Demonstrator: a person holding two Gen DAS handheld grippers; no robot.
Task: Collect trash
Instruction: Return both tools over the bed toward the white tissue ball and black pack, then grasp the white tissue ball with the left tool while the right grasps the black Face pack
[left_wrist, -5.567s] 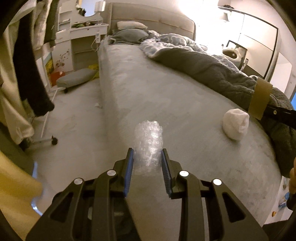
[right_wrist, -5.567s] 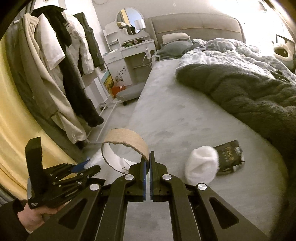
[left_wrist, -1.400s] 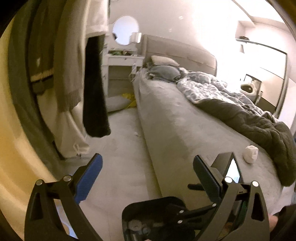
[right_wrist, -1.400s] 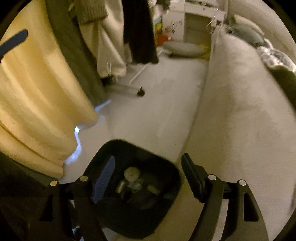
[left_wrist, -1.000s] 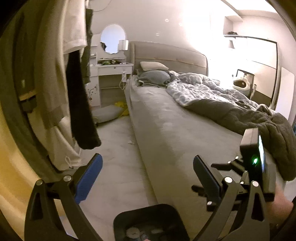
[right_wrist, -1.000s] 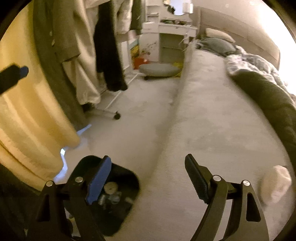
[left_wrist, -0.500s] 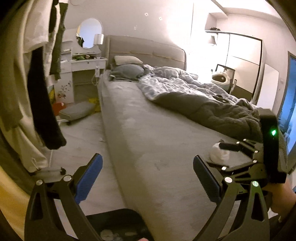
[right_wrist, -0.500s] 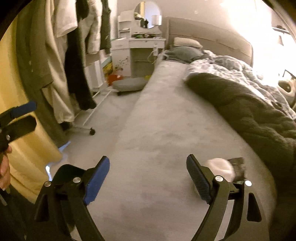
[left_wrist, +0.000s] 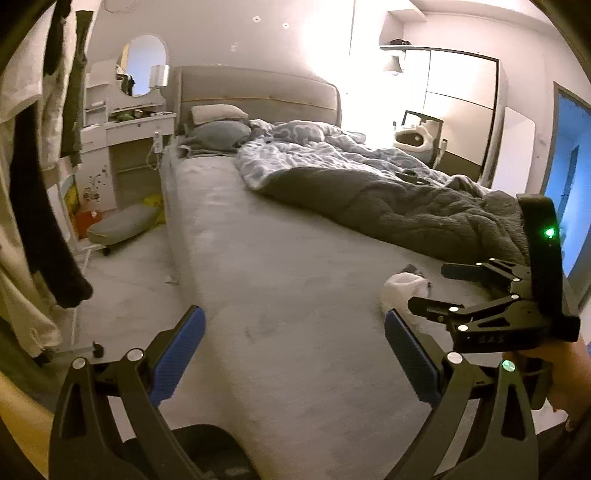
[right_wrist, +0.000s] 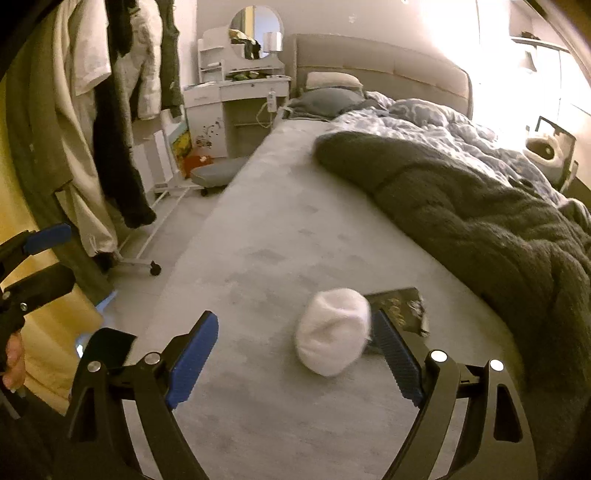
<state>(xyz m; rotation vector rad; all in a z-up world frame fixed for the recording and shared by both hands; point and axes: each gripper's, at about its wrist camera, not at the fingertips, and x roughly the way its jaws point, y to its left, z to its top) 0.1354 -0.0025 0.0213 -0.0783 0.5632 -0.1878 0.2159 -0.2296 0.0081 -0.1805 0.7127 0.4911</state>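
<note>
A crumpled white wad lies on the grey bed, touching a dark foil wrapper on its right. My right gripper is open and empty, just short of the wad. The wad also shows in the left wrist view, in front of the right gripper. My left gripper is open and empty above the bed's near corner. The black trash bin sits on the floor below it; its rim shows in the right wrist view.
A dark grey blanket covers the right half of the bed. Clothes hang on a wheeled rack at the left. A white vanity and a grey floor cushion stand beyond it. A yellow curtain hangs near the bin.
Both grippers have swung up from over the trash bin back toward the bed. The right gripper has closed in on the white wad. Both stay open and empty.
</note>
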